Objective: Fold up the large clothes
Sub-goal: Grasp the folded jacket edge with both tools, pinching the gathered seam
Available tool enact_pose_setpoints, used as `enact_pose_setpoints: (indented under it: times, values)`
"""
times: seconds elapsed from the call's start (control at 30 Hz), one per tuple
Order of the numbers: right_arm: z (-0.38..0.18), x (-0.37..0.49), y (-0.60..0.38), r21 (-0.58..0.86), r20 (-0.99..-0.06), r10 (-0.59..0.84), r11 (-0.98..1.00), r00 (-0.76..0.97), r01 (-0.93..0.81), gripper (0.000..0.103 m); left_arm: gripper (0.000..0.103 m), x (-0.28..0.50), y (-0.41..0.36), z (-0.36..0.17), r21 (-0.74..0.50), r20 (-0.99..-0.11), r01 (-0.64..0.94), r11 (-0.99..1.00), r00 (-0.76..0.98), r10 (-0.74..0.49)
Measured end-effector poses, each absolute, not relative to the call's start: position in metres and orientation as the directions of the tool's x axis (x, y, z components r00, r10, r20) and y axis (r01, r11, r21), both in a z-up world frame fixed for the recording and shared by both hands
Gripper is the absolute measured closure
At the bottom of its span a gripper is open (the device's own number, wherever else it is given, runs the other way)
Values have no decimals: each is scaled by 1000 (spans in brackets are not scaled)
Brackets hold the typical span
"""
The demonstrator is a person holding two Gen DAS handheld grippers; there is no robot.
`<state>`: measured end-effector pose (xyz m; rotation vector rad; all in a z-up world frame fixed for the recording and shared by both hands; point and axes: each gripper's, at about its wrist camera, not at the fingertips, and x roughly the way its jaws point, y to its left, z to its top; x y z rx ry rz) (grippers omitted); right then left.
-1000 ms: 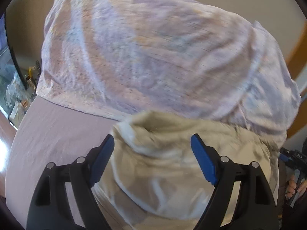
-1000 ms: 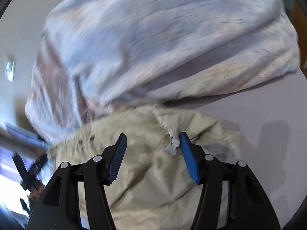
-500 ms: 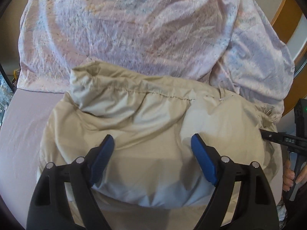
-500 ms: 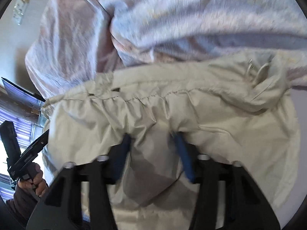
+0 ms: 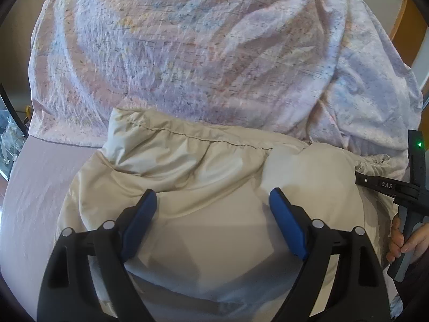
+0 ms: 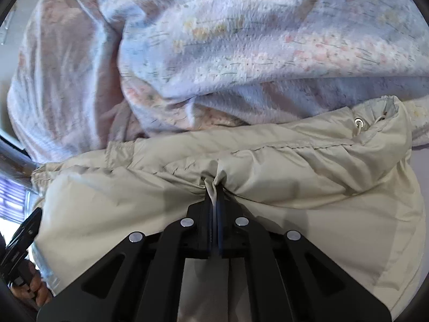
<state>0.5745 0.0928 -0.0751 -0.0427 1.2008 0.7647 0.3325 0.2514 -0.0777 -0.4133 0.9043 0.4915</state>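
A beige puffy jacket (image 5: 214,177) lies on a mauve sheet (image 5: 37,187), its gathered hem seam running across the far side. My left gripper (image 5: 213,201) hovers over the jacket, open, blue pads wide apart with only flat fabric below them. In the right wrist view the same jacket (image 6: 321,177) fills the middle, with a metal eyelet and cord (image 6: 358,122) at its right end. My right gripper (image 6: 213,190) is shut on a pinched fold of the beige fabric just below the seam.
A crumpled floral pink and blue quilt (image 5: 201,48) is heaped behind the jacket, also seen as the quilt (image 6: 241,40) in the right wrist view. A person's hand (image 5: 402,238) holds the other gripper's handle at the right edge. A glass cabinet (image 5: 8,134) stands far left.
My right gripper's jaws came together and now pinch a fold of the jacket. Both grippers moved in lower over the jacket, which now fills more of each view.
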Motion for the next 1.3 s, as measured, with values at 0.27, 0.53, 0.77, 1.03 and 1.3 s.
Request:
enact_pose_setpoints:
  times: [0.27,0.53,0.77,1.03,1.3]
  values:
    - [-92,583,111,320,-859,477,784,186,-533,101,17,334,254,-74,-119,-808,-589,800,525,266]
    - [-94,584,103,365,-840,513,775,177,-515,99,13,343,263,-102,-18,-818,-628,778,457,349]
    - [-69,583,53,361,-801,542,776,253,-517,57,8,358,279,-122,20,-824,-644,764,422,378]
    - [-70,586,-7,286,-811,457,855,366,-433,53,4,366,293,-134,6,-833,-650,760,418,364]
    - [-104,585,13,135,-848,339,881,406,-453,50,2,365,303,-151,-8,-831,-649,761,427,356]
